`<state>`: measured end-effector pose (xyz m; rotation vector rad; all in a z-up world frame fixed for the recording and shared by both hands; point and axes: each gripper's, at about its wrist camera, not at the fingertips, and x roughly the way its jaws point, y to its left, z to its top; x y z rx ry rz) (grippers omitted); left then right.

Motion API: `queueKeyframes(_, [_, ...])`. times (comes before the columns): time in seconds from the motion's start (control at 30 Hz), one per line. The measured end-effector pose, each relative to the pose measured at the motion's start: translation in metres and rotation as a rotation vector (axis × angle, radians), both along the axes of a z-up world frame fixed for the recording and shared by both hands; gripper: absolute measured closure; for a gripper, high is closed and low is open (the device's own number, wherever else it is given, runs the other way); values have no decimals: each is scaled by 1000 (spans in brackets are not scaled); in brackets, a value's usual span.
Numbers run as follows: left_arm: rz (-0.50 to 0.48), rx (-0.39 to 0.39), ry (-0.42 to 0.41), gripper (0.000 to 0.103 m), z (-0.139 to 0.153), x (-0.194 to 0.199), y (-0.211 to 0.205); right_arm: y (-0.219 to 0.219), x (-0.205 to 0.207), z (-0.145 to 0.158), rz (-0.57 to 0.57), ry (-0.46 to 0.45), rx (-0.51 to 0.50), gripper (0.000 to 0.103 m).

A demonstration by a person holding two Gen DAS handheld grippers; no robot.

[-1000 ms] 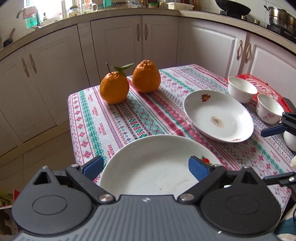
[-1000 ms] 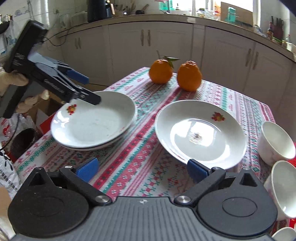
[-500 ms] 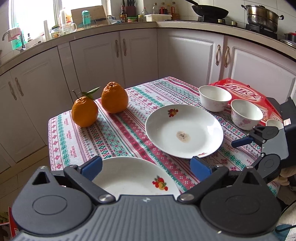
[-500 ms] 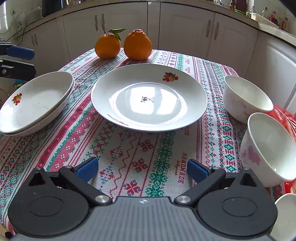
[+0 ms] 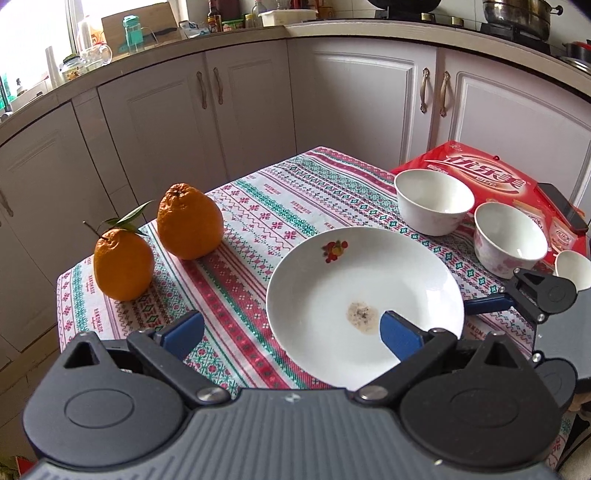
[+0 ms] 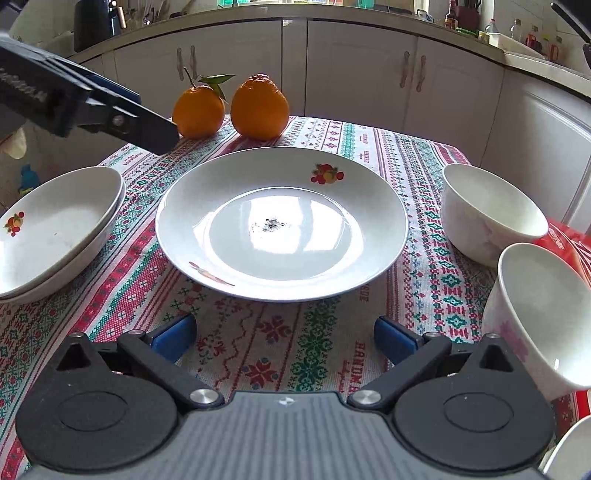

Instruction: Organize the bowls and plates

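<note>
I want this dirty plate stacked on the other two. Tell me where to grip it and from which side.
Grip the plate by its near rim, coming in low from the right gripper side. The rim flares up off the tablecloth, leaving a gap for the lower finger. That edge is unobstructed; the bowls crowd the right side.

A kitchen in daylight: pale panelled cabinets (image 5: pixel 255 122) with curved metal handles (image 5: pixel 424 90) run beneath a grey countertop (image 5: pixel 155 62) crowded with bottles and jars (image 5: pixel 212 14). A window (image 5: pixel 33 40) glows at far left, and pots (image 5: pixel 517 16) sit on the stove at upper right. In the foreground stands a table (image 5: pixel 280 206) under a red-and-green patterned cloth.
</note>
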<state>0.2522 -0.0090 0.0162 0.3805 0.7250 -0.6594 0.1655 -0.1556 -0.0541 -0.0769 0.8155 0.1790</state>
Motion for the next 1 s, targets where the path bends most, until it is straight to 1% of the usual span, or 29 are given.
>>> queueKeyframes(0.27, [-19, 28, 47, 2, -18, 41, -28, 1, 8, 0, 16, -4, 1, 0])
queueKeyframes(0.37, [-25, 45, 80, 2, -27, 56, -39, 1, 9, -1, 28, -8, 2, 0])
queueKeyframes(0.5, [-47, 64, 121, 2, -37, 69, -52, -2, 14, -1, 37, -7, 4, 0])
queueKeyframes(0.67, [-74, 71, 157, 3, -43, 82, -64, -6, 17, -1, 36, -13, 6, 0])
queueKeyframes(0.83, [-105, 88, 208, 7, -47, 91, -71, -8, 16, -2, 36, -21, 3, 0])
queueKeyframes(0.9, [-124, 93, 227, 11, -48, 92, -73, -7, 16, -2, 46, -23, 7, 1])
queueKeyframes(1.0, [-147, 121, 243, 16, -50, 93, -78, -6, 14, -1, 56, -38, 0, 4])
